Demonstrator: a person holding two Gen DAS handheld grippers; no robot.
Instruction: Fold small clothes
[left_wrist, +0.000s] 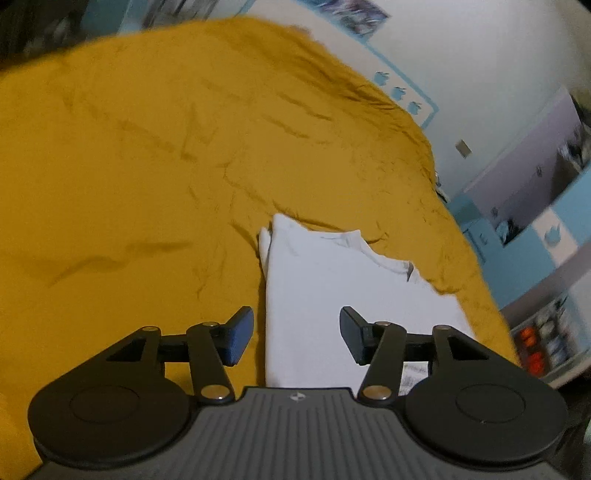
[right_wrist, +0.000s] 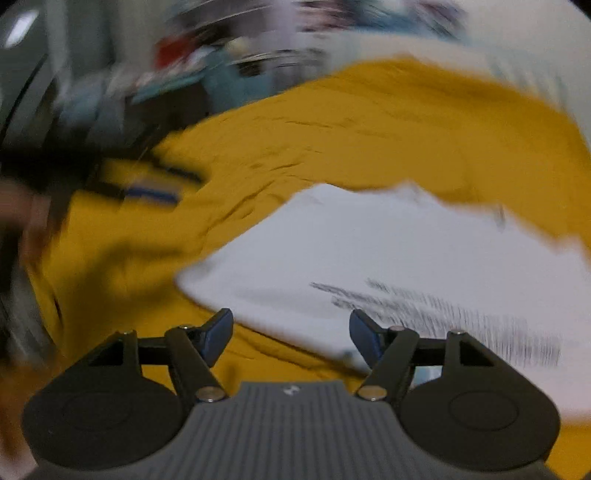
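A big yellow bed cover (left_wrist: 147, 184) fills most of the room I am looking at. It is wrinkled all over, with long creases running across it. It shows in both views and reaches out to the pale wall (left_wrist: 498, 55) at the back.

On the cover lies a white shirt (left_wrist: 332, 288). It is folded into a tidy shape with straight sides. It lies flat, near the right edge of the cover. Its collar (left_wrist: 388, 262) is at the far end, and a folded sleeve edge peeks out at the far left corner. In the right wrist view the white shirt (right_wrist: 369, 258) looks blurry, and dark printed writing (right_wrist: 443, 314) runs across its near part. I cannot read the writing.

The left gripper (left_wrist: 296, 334) is above the near end of the shirt. Its two jaws are spread wide and hold nothing. The left edge of the shirt runs between them.

The right gripper (right_wrist: 291, 338) is near the shirt's near left corner. Its jaws are spread wide too, and nothing is in them. The shirt's near edge crosses the gap between them.

Far to the left in the right wrist view is a dark blurry shape. I cannot tell what it is.
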